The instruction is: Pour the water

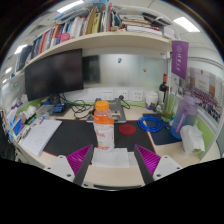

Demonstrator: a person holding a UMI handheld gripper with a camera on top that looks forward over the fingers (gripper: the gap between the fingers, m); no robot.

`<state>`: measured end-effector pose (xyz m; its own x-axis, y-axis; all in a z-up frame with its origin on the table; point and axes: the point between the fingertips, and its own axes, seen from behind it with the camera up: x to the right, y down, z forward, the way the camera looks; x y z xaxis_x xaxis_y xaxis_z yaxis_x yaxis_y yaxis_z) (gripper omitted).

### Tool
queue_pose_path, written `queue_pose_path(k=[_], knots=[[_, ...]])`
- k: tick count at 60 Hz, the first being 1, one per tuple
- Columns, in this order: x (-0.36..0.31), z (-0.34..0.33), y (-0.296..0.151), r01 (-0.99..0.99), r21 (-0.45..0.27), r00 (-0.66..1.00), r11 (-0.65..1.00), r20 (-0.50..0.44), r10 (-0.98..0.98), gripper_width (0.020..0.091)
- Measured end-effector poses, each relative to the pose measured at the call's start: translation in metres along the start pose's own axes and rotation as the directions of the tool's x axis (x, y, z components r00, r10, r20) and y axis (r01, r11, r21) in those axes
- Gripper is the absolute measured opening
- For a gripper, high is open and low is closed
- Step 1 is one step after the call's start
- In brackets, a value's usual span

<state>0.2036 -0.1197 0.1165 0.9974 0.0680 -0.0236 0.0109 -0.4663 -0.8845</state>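
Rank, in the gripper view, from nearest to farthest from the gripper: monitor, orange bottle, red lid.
1. Orange bottle, just ahead of the open gripper.
2. Red lid, beyond it, slightly right.
3. Monitor, far back left.

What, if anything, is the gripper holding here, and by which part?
Nothing is held. The gripper is open with only bare desk between its pink pads; the orange-capped bottle stands untouched on the desk just ahead of the fingers.

orange-capped bottle (102, 108), blue cable coil (150, 123), red coaster (127, 129), black monitor (54, 72).
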Motion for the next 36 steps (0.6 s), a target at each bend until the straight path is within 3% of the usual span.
queue_pose_path(k=[11, 18, 26, 29, 36], knots=[[-0.037, 0.064, -0.018, -0.008, 0.108, 1.000, 0.994, 0.006, 0.007, 0.0853], [-0.026, 0.096, -0.035, 0.000, 0.171, 0.998, 0.985, -0.056, 0.010, 0.0857], [-0.025, 0.126, -0.039, 0.012, 0.192, 0.998, 0.981, -0.065, 0.000, 0.0848], [-0.024, 0.135, -0.039, 0.023, 0.195, 0.997, 0.980, -0.071, -0.009, 0.0801], [-0.025, 0.147, -0.035, 0.031, 0.213, 0.997, 0.977, -0.072, -0.016, 0.0573]])
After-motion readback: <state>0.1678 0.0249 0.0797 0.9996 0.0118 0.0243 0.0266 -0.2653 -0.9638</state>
